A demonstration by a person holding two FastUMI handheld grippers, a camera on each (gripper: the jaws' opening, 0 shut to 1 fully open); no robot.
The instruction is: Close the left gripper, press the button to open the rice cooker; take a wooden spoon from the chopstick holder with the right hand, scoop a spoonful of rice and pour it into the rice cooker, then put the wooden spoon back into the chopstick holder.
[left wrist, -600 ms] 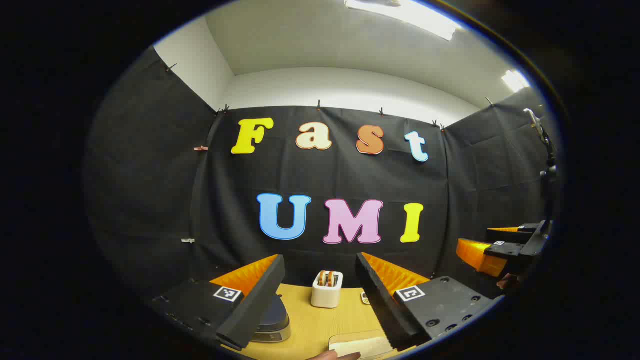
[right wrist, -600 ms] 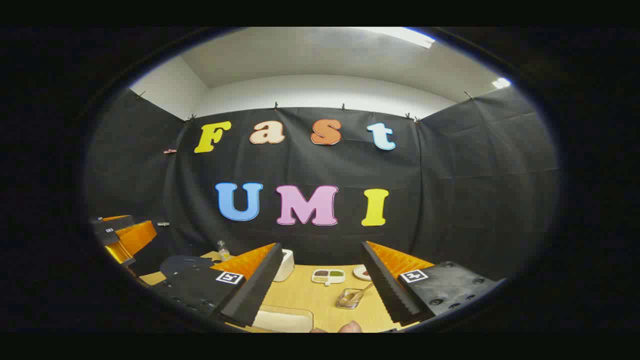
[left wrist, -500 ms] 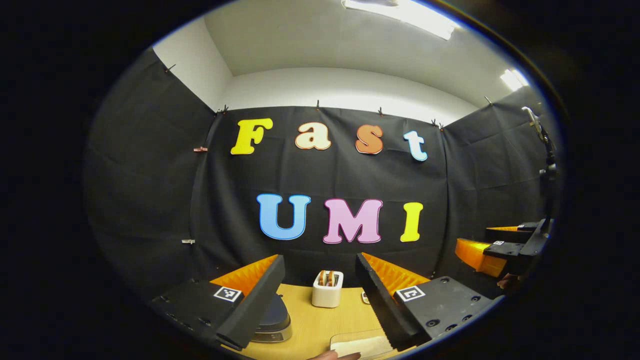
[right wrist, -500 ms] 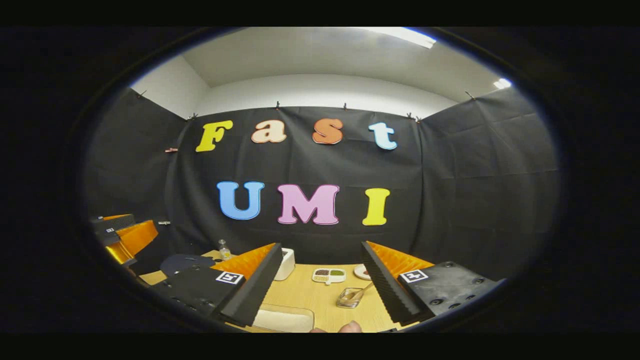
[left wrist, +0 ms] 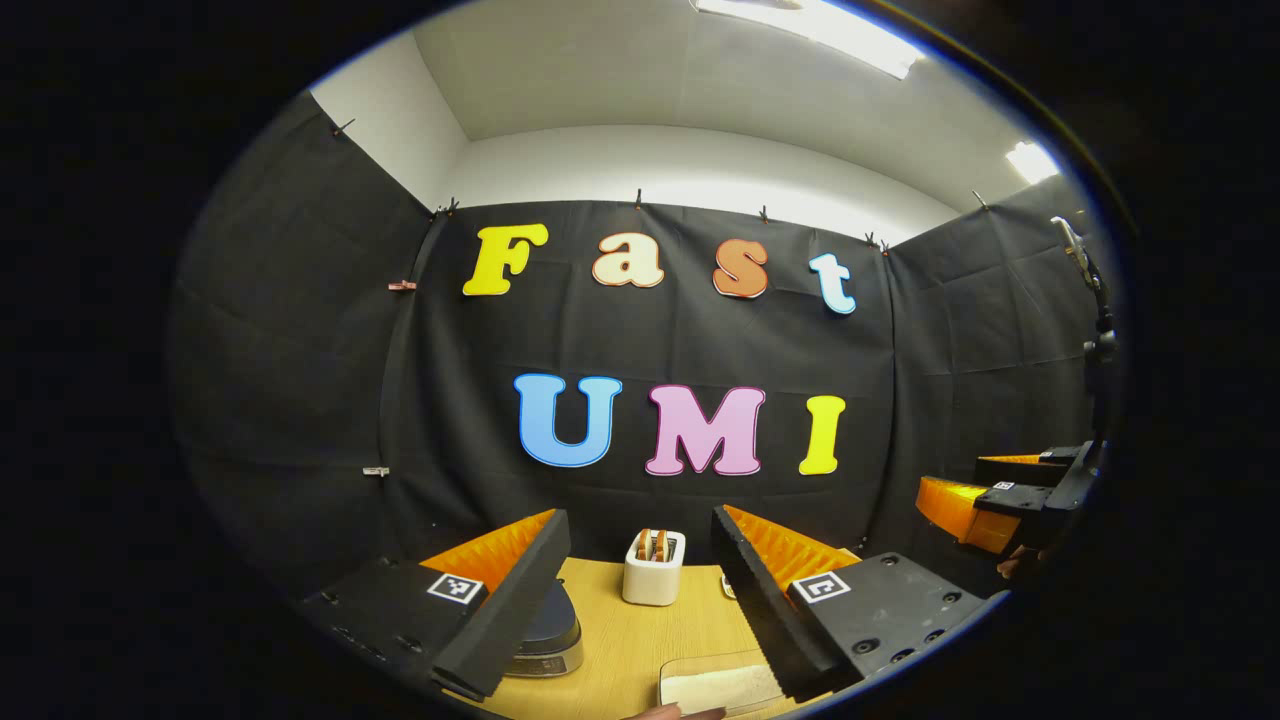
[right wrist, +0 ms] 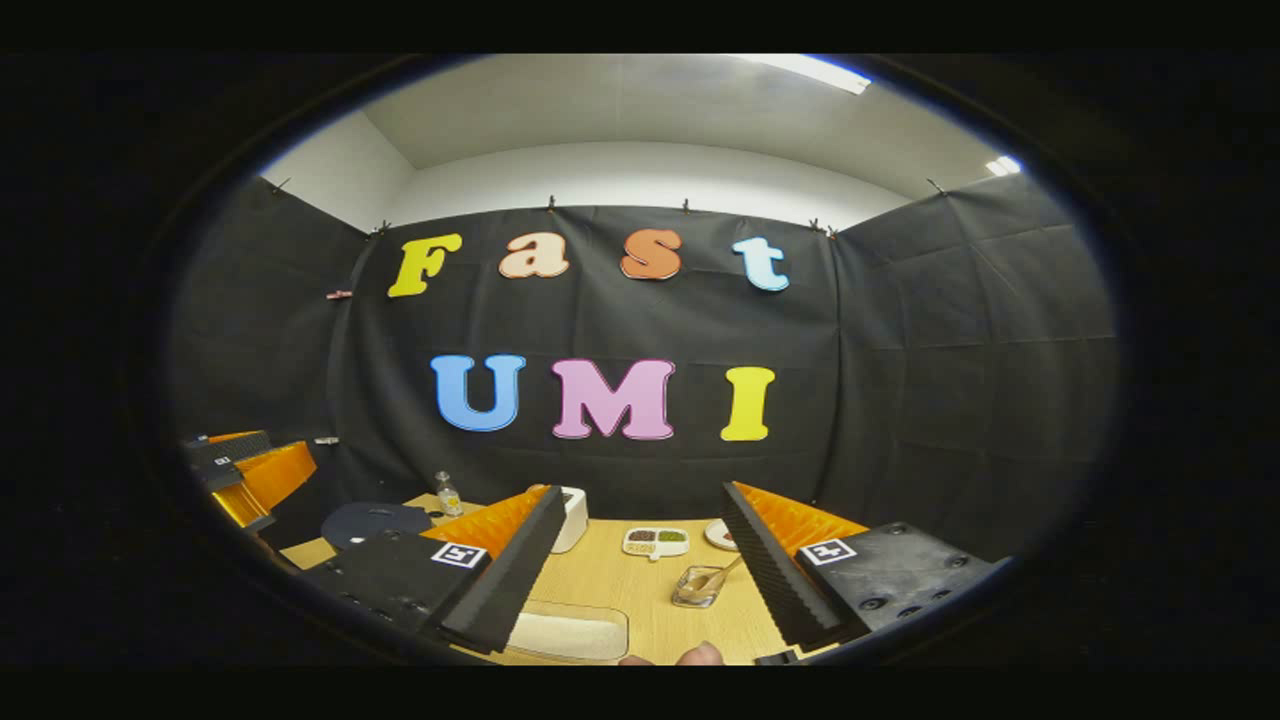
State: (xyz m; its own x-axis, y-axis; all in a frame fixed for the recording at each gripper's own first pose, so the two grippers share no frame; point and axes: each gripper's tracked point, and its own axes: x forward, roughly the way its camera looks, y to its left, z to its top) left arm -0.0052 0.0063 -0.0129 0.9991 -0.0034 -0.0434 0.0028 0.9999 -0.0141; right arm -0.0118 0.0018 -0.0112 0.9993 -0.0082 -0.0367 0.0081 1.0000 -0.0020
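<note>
1. Two tools hang above the tabletop (left wrist: 620,650), both with fingers spread wide and nothing between them: the left tool (left wrist: 640,590) and the right tool (right wrist: 640,575).
2. Nearest risk: the task wants the left tool closed before it presses. Its fingers are apart, so a press now could straddle or slip off the button.
3. Just below the left tool's left finger sits the rice cooker (left wrist: 548,635), lid down. That finger covers most of it and I cannot make out the button, so aiming looks chancy.
4. Low between the right tool's fingers, near the right one, stands a clear holder (right wrist: 697,588) with the wooden spoon (right wrist: 722,578) leaning in it. The holder looks light; a sideways pull on the handle could tip it.
5. A pale tray (right wrist: 568,632) lies near the right tool's left finger, cut off by it; whether it holds the rice is unclear.
6. Farther ahead of the left tool, a toaster (left wrist: 654,570) stands clear of the work.
7. A divided dish (right wrist: 656,542) lies beyond the right tool; its contents are too small to tell.
</note>
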